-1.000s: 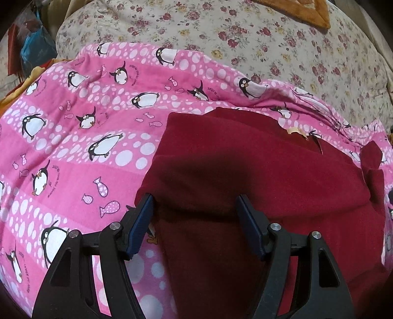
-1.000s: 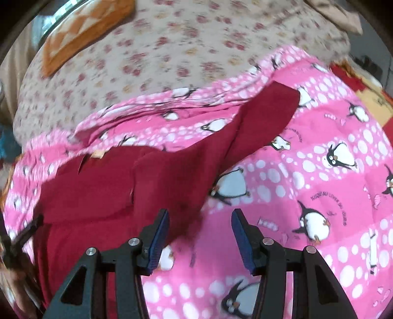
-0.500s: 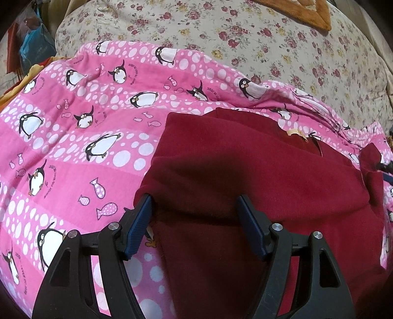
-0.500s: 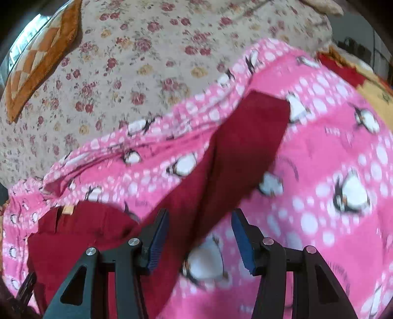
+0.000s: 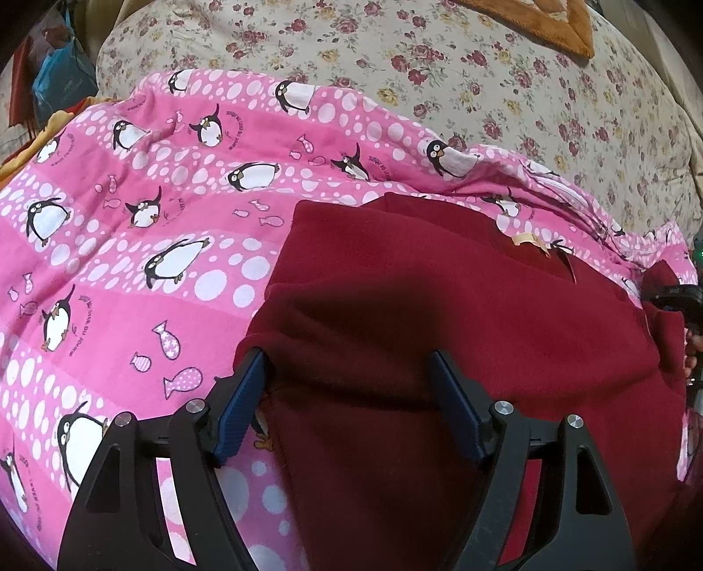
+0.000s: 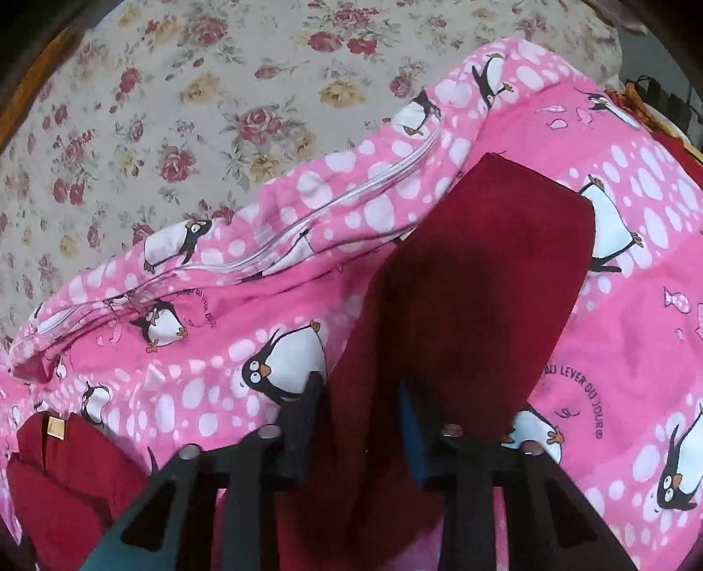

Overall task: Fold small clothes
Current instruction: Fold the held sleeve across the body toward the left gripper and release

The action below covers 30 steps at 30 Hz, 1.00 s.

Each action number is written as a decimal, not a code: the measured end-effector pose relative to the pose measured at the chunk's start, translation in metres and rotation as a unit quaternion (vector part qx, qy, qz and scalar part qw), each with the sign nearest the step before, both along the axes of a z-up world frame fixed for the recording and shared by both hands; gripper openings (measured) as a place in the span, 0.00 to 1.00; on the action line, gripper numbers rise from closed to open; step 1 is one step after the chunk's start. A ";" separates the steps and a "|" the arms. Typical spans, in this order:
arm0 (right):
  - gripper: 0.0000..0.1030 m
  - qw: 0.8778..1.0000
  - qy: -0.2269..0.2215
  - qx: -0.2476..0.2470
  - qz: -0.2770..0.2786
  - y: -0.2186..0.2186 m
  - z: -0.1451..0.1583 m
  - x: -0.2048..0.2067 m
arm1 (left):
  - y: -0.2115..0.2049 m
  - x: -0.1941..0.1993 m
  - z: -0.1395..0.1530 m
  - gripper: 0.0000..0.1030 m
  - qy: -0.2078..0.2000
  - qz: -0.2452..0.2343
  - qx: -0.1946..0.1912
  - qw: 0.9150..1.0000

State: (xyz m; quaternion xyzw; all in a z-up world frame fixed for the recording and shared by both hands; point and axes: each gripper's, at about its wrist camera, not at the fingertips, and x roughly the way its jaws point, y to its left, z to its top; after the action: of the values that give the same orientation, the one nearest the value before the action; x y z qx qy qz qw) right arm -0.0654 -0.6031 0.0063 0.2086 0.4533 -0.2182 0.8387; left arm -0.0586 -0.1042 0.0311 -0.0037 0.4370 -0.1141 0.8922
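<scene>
A dark red fleece garment (image 5: 439, 316) lies on a pink penguin blanket (image 5: 132, 246), with a tan neck label (image 5: 527, 240) near its far edge. My left gripper (image 5: 351, 382) is open, its jaws astride a fold at the garment's left side. In the right wrist view the garment's long sleeve (image 6: 474, 285) stretches away across the blanket. My right gripper (image 6: 362, 413) is open with its blue fingers on either side of the sleeve's near part. The garment's body (image 6: 57, 492) shows at lower left.
A floral bedsheet (image 5: 483, 79) lies beyond the blanket, with an orange cushion (image 5: 549, 17) at the far edge. A blue bag (image 5: 57, 83) sits at the far left. The blanket's zipper edge (image 6: 246, 259) is bunched near the sleeve.
My right gripper has moved forward along the sleeve, which now lies between its fingers. My left gripper has barely moved and stays over the garment's left fold.
</scene>
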 end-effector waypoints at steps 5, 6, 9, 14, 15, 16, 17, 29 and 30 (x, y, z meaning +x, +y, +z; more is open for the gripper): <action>0.06 0.999 -0.033 0.036 0.022 0.001 0.023 -0.016 | 0.001 0.000 0.000 0.74 -0.001 0.000 -0.002 1.000; 0.06 0.998 -0.042 0.042 0.023 0.003 0.030 -0.020 | 0.002 -0.001 0.001 0.74 -0.001 0.000 -0.003 1.000; 0.06 0.996 -0.066 0.054 0.033 0.009 0.048 -0.033 | 0.002 -0.003 0.003 0.74 -0.006 0.000 -0.005 1.000; 0.06 0.991 -0.101 0.055 0.068 0.032 0.086 -0.052 | 0.001 -0.009 0.009 0.74 -0.019 -0.004 -0.006 1.000; 0.06 0.990 -0.106 0.054 0.076 0.037 0.091 -0.053 | 0.001 -0.010 0.010 0.74 -0.019 -0.004 -0.007 1.000; 0.06 0.988 -0.114 0.055 0.089 0.047 0.098 -0.056 | 0.001 -0.010 0.010 0.74 -0.020 -0.004 -0.009 1.000; 0.06 0.985 -0.121 0.055 0.107 0.059 0.106 -0.058 | 0.002 -0.011 0.011 0.74 -0.020 -0.003 -0.012 1.000; 0.06 0.941 -0.134 0.058 0.306 0.211 0.129 -0.078 | 0.005 -0.013 0.013 0.74 -0.020 0.000 -0.020 1.000; 0.06 0.936 -0.127 0.063 0.323 0.225 0.122 -0.079 | 0.006 -0.013 0.013 0.74 -0.019 0.000 -0.022 1.000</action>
State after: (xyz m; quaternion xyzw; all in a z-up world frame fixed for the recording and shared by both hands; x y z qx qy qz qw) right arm -0.1448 -0.3779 0.1286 0.1294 0.3987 0.1221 0.8997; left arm -0.0717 -0.0984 0.0439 -0.0215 0.4170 -0.1234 0.9002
